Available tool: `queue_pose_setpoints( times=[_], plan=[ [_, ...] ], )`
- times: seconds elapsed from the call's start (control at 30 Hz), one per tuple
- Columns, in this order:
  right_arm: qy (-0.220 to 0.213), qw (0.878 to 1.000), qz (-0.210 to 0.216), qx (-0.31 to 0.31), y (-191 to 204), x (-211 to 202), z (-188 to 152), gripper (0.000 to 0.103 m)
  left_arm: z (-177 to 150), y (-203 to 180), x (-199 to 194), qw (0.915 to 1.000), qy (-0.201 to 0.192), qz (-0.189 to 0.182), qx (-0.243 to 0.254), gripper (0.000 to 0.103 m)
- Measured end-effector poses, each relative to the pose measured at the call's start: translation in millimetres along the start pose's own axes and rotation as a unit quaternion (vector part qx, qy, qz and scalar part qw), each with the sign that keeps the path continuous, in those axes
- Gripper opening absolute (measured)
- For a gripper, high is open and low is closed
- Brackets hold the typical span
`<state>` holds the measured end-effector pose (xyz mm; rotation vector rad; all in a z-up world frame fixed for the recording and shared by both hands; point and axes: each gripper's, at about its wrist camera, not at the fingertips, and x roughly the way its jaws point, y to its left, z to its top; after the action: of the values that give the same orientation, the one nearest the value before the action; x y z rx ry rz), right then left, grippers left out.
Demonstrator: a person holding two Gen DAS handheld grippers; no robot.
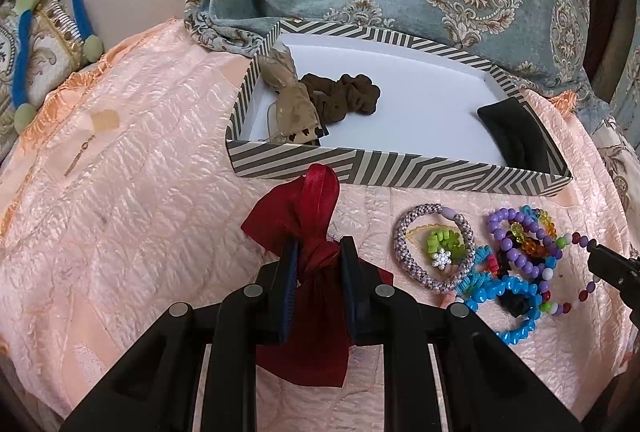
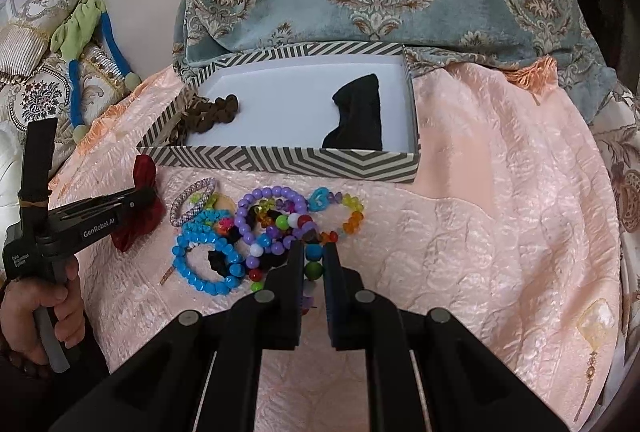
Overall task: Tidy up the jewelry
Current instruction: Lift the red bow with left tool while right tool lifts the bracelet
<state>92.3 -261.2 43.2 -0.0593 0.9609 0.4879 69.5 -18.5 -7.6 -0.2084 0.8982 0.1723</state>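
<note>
Left gripper (image 1: 318, 252): we are pinching the dark red bow (image 1: 308, 228) at its knot, frame centre.
Right gripper (image 2: 313, 252): we are clamping the multicoloured bead string (image 2: 313, 252), lower centre.
Box (image 2: 280, 162): sitting above the beads.

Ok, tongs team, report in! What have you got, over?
Left tongs shut on red ribbon bow. Right tongs shut on multicolored bead bracelet, tangled in the bracelet pile. Striped box open ahead, path clear.
</note>
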Motion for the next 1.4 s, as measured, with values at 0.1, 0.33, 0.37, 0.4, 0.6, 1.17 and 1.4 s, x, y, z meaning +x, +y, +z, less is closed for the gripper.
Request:
queue_pose_setpoints(
  times=[0.1, 0.33, 0.37, 0.4, 0.6, 1.17, 1.4],
  plan=[
    [-0.006, 1.0, 0.001, 0.004, -1.3, -0.8, 0.2, 0.009, -0.5, 0.2, -0.3, 1.0, 0.0, 0.001, 0.001, 0.003],
    [-0.013, 1.0, 0.001, 0.009, -0.4, -1.1, -2.2, 0.009, -0.9, -1.0, 0.3, 1.0, 0.0, 0.006, 0.006, 0.003],
    [-0.012, 1.0, -0.003, 0.01, -0.5, -0.7, -2.5, 0.009, -1.3, -1.2, 0.2, 1.0, 0.0, 0.006, 0.007, 0.003],
    [-0.008, 1.0, -0.008, 0.014, -1.8, 0.4, -2.6, 0.009, -1.3, -1.3, 0.4, 0.9999, 0.0, 0.006, 0.008, 0.003],
    [-0.008, 1.0, -0.027, 0.002, -0.7, -0.9, -1.4, 0.009, -1.5, -1.9, 0.6, 0.9999, 0.0, 0.01, 0.012, 0.003],
    [-0.003, 0.999, -0.039, -0.011, 2.2, 1.4, -2.2, 0.009, -2.3, -3.9, 1.1, 0.9995, 0.001, 0.02, 0.023, 0.004],
    [-0.002, 0.999, -0.042, -0.012, 2.3, 0.8, -1.9, 0.009, -2.4, -3.5, 2.3, 0.9994, 0.003, 0.021, 0.026, 0.004]
  ],
)
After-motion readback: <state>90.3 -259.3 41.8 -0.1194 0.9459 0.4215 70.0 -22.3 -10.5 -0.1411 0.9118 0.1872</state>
